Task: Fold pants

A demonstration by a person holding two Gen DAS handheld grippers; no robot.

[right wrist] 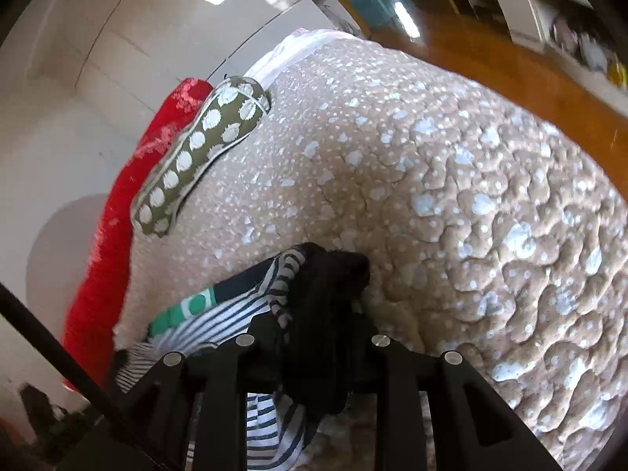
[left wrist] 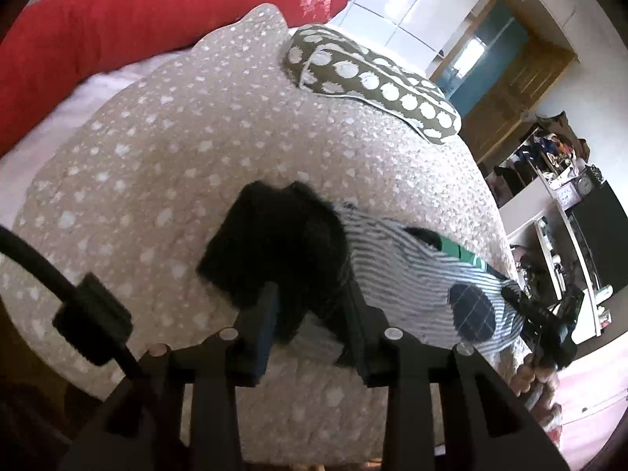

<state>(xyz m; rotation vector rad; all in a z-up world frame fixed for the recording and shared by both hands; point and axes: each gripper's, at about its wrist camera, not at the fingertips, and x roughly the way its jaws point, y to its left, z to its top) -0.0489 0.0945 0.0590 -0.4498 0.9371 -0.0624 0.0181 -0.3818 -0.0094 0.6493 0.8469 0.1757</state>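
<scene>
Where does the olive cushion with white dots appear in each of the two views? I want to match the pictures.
Left wrist view: the olive dotted cushion lies top centre-right, on the far end of the beige bedspread.
Right wrist view: the same cushion lies left of centre, running diagonally.
Shared landmark: the red pillow lies beside the cushion in both.

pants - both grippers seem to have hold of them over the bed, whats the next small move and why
Probably lower both ends onto the bedspread and lay them flat: the left gripper and right gripper each pinch the striped pants, which hang bunched between them.
</scene>
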